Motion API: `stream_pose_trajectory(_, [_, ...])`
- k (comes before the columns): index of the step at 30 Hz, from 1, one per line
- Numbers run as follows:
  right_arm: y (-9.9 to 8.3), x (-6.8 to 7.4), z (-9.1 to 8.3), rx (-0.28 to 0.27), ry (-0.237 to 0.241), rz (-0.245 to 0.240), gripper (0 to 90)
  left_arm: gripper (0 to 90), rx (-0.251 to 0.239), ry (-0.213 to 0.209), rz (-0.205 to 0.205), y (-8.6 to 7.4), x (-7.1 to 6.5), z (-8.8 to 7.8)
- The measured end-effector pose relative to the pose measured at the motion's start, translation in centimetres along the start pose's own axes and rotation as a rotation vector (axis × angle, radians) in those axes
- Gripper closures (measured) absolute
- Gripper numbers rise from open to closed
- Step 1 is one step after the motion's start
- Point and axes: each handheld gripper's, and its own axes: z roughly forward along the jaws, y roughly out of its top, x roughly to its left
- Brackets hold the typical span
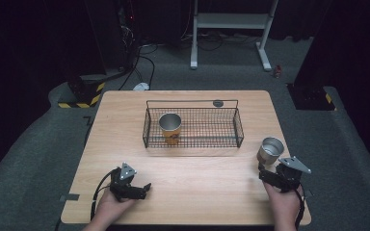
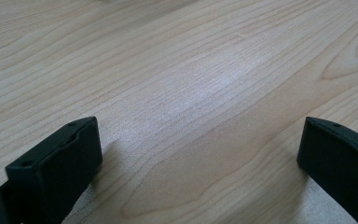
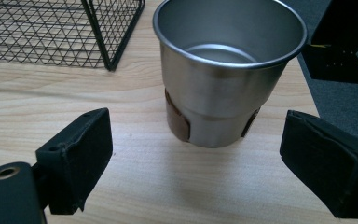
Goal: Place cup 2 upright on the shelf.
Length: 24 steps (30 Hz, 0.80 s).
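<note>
Tabletop (image 1: 197, 183): we record pale wood with long grain, rectangular, rounded corners, standing on grey carpet.

Basket (image 1: 193, 143): we list black wire mesh, rectangular, with a raised back rail, at the middle of the tabletop's far half. In the right gripper view its near corner (image 3: 109, 56) stands left of and beyond the cup.

Second cup (image 1: 170, 127): we note a steel tumbler with an orange lower band, upright inside the basket, toward its left end.

Cup (image 3: 226, 70): we enter a brushed steel tumbler, upright and empty, with a rolled rim, a wide upper body stepping in to a narrower base, and a brown band around that base. It stands on the tabletop near the right edge, outside the basket and right of its near corner, just ahead of the right hand-held gripper.

Right hand-held gripper (image 3: 196, 144): we find its jaws wide apart, short of the cup on either side of its base and touching nothing.

Left hand-held gripper (image 2: 198, 149): we find its jaws wide apart, low over bare wood near the tabletop's front left, well away from both cups.
</note>
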Motion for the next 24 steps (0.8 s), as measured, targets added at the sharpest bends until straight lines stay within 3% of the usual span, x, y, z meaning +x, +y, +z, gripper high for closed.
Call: stream_pose_trajectory(24, [0.9,-0.8,2.4,-0.01,-0.012,0.031,9.5,0.3,-0.002,-0.005,0.002,-0.1,0.0,-0.1])
